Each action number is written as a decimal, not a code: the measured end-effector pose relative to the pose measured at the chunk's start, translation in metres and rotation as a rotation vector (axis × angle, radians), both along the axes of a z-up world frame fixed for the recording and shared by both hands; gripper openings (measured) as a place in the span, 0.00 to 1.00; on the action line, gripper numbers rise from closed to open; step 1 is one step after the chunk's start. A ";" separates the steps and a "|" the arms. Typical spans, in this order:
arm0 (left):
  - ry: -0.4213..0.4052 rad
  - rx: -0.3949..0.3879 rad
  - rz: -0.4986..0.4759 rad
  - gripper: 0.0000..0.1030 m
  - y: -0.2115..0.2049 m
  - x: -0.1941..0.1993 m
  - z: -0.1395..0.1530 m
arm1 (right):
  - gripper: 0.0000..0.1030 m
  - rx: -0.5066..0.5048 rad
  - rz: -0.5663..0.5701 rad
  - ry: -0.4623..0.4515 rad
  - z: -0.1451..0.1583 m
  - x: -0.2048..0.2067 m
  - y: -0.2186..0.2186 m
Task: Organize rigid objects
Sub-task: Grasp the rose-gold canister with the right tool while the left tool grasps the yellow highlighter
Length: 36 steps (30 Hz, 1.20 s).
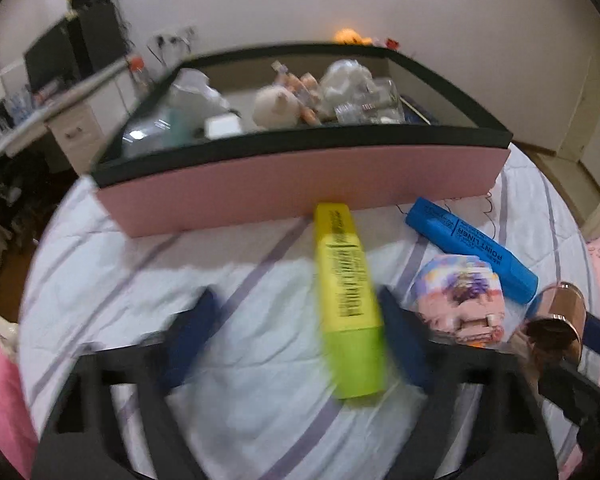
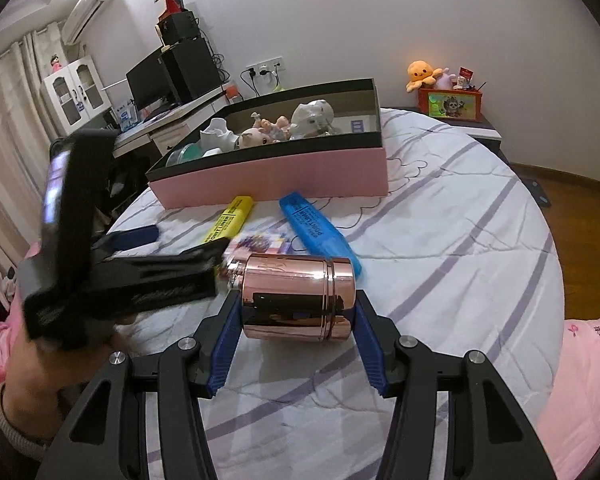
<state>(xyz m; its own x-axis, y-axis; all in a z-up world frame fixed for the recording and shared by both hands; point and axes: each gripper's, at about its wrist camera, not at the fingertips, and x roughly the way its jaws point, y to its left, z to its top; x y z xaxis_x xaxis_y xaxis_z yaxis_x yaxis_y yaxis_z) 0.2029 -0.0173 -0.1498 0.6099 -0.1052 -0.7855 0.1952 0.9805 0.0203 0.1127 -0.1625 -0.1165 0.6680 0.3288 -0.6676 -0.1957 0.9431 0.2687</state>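
My right gripper [image 2: 298, 312] is clenched on a shiny copper jar [image 2: 296, 296], which lies sideways between the blue pads, lifted just above the striped bed cover [image 2: 460, 240]. From the left wrist view, my left gripper [image 1: 300, 332] straddles the yellow marker [image 1: 350, 300]: the marker lies between the two blue fingers [image 1: 192, 336], close against the right one, with a clear gap to the left one, so I read the gripper as released and not yet pressing on it; the picture is blurred there, so contact on the right side I cannot tell. The yellow marker lies on the bed with its far end touching the pink box [image 1: 300, 184]. The blue marker [image 1: 472, 248] lies just to its right, angled, its far end near the box wall. Between the two markers, on the near side, sits a small colourful packet [image 1: 460, 296]. The pink box with its dark rim stands at the far side of the bed and holds small figurines [image 2: 268, 128] and some white and clear items. In the right wrist view a hand [image 2: 32, 380] grips the left gripper's handle at the near left.
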 end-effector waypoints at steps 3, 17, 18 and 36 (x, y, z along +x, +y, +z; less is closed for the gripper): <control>-0.011 -0.020 -0.036 0.26 -0.003 -0.001 0.002 | 0.53 0.008 -0.004 0.000 0.000 -0.001 -0.003; -0.063 -0.139 -0.029 0.26 0.022 -0.050 0.016 | 0.53 -0.004 -0.005 -0.025 0.014 -0.011 0.000; -0.066 -0.142 -0.028 0.26 0.024 -0.052 0.018 | 0.53 -0.007 -0.003 -0.027 0.014 -0.011 0.001; -0.220 -0.166 0.002 0.26 0.065 -0.042 0.092 | 0.53 -0.093 0.051 -0.162 0.083 0.029 0.025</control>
<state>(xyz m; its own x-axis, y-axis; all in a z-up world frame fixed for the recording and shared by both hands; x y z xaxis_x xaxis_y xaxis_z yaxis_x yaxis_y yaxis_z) 0.1612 0.0477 -0.0580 0.7640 -0.2203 -0.6064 0.2023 0.9743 -0.0991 0.1417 -0.1375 -0.0334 0.7535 0.3066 -0.5816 -0.2771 0.9503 0.1421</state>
